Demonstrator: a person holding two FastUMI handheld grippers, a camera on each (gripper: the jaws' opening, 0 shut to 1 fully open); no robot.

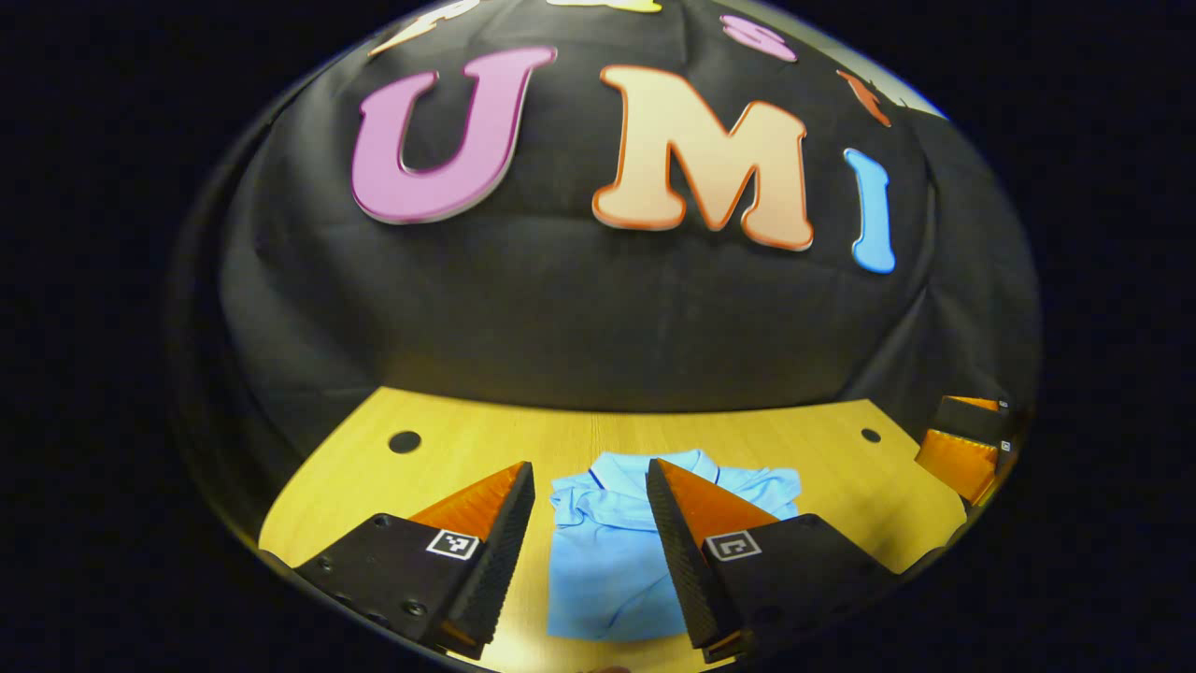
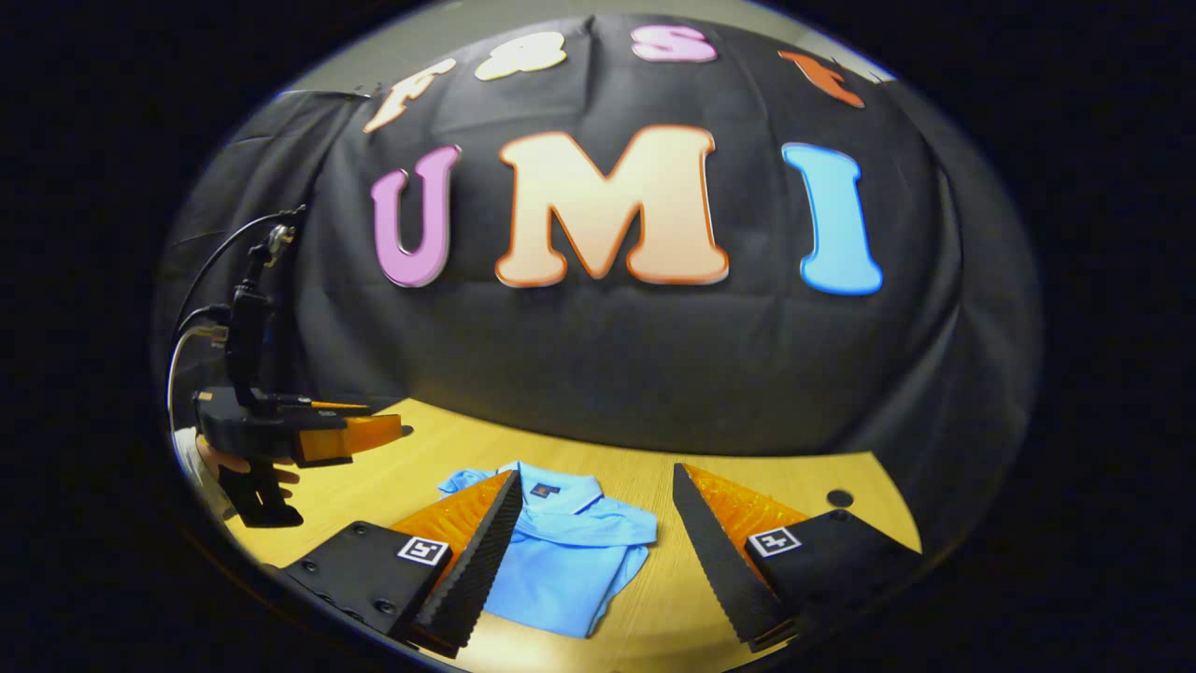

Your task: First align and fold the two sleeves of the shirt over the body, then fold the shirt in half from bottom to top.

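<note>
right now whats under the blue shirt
The blue shirt lies flat on the wooden table, collar toward the booth wall, sleeves folded over the body. Whatever sits beneath the fabric is covered. Both grippers hover open above it.

The shirt (image 1: 607, 551) is a light blue polo with a collar and thin dark piping, and it lies flat on the wooden desk (image 1: 448, 449), with the collar turned to the far side, toward the black wall. It is already a compact, nearly rectangular bundle, with both sleeves laid inward over the body and soft wrinkles near the shoulders. In the right gripper view the shirt (image 2: 561, 561) shows a small dark label inside the collar, and one folded edge runs down its right side.
</note>
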